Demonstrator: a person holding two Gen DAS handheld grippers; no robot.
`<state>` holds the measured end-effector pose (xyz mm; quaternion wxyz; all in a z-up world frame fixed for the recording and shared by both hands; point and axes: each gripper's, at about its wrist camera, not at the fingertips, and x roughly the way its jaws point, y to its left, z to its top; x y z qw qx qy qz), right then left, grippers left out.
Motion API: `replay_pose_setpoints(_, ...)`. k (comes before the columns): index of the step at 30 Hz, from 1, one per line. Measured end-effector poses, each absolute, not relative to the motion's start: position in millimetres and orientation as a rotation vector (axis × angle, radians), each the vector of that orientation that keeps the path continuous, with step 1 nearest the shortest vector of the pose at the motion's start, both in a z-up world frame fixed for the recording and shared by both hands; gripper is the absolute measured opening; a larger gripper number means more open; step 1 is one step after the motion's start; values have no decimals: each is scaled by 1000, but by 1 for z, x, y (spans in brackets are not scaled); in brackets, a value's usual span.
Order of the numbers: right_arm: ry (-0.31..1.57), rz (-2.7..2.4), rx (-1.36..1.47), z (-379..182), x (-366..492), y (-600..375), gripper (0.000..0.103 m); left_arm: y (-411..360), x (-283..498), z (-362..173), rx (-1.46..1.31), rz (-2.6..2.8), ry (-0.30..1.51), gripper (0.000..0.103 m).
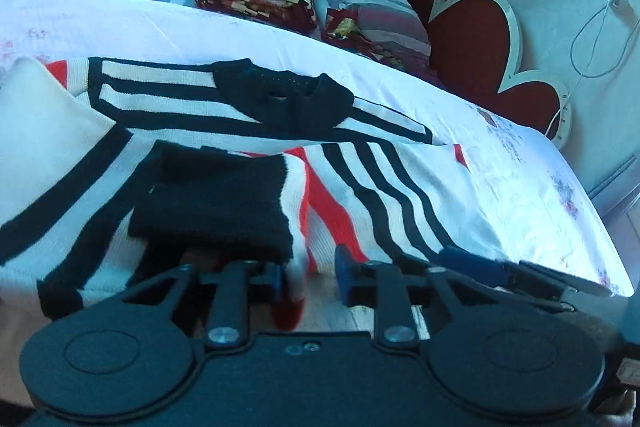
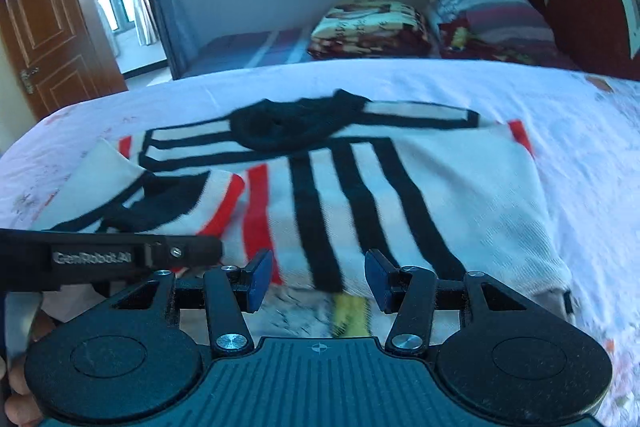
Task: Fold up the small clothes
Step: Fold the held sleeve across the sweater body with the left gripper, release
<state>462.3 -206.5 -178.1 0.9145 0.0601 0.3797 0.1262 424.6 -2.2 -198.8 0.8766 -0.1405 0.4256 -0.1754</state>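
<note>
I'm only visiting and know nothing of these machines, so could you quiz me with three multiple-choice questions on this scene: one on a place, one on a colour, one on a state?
1. Where does the striped sweater lie?
A. on the bed sheet
B. on the floor
C. on a chair

2. What colour is the sweater's collar?
A. red
B. white
C. black

3. How does the right claw stand?
A. shut on the sweater
B. open, holding nothing
C. shut on a pillow

Answers:
1. A, since the sweater is spread flat over the white sheet.
2. C, since the neck band is black, between black and white stripes.
3. B, since its blue pads stand apart with nothing clamped between them.
</note>
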Motion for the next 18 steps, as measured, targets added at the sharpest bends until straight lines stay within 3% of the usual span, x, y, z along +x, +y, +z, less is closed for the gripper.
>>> replay_pose_setpoints(1, 783, 260, 132, -179, 461, -210, 51, -1, 422, -195, -317, -372, 896, 50)
replay_pose_setpoints(3, 783, 270, 150, -178, 457, -218, 51, 7, 417, -179, -365, -363, 880, 64)
replay_pose_setpoints(12, 748, 418, 175, -162, 450, -187, 51, 54, 411, -129, -471, -257, 748, 67)
replay_pose_setpoints(18, 774, 462, 141, -165, 456, -145, 51, 107, 416, -158, -411, 40, 744, 66)
